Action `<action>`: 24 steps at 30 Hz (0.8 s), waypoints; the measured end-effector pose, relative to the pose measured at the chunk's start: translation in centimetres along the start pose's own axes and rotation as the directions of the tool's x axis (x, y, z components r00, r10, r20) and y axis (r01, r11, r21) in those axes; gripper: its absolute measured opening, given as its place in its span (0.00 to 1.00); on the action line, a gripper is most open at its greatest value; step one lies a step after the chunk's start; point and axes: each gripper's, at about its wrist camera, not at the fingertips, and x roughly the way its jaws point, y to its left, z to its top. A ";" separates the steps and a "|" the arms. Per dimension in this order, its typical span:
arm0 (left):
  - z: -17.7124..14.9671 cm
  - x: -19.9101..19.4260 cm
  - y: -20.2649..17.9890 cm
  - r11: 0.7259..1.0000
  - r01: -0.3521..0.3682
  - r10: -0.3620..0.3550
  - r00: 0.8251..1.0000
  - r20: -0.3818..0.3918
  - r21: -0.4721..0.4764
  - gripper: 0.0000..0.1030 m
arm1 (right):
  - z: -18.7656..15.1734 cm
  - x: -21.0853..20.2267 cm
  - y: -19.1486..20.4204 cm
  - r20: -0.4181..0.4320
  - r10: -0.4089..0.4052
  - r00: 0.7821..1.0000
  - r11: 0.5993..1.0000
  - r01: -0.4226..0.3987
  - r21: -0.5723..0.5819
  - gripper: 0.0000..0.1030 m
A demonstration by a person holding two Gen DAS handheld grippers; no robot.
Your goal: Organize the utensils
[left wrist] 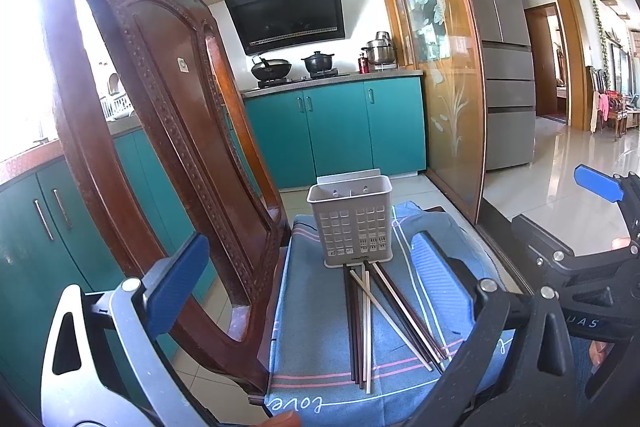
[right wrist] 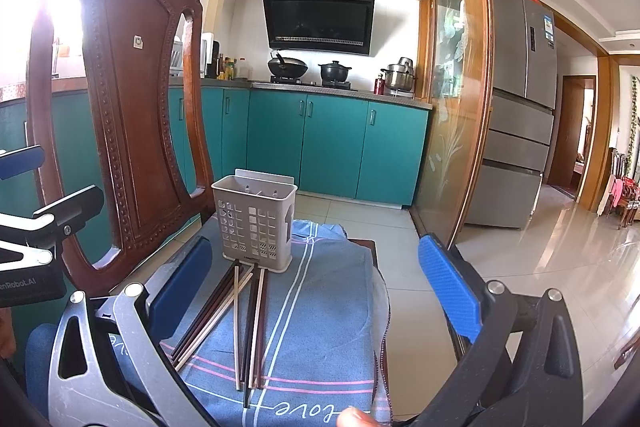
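Observation:
Several chopsticks, dark brown and pale beige, lie loosely crossed on a blue cloth covering a chair seat. They show in the right wrist view too. A grey perforated utensil holder stands upright just beyond their far ends; it also shows in the right wrist view. My left gripper is open and empty, above the near part of the chopsticks. My right gripper is open and empty, above the cloth, the chopsticks near its left finger.
A carved wooden chair back rises close on the left, also in the right wrist view. Teal kitchen cabinets, a stove with pots, a glass partition and a grey fridge stand behind. Tiled floor lies to the right.

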 end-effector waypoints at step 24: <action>0.2 0.5 0.4 1.000 -0.003 0.003 1.000 -0.014 -0.011 0.97 | 0.2 0.6 0.2 -0.005 -0.002 1.000 1.000 0.002 -0.008 0.98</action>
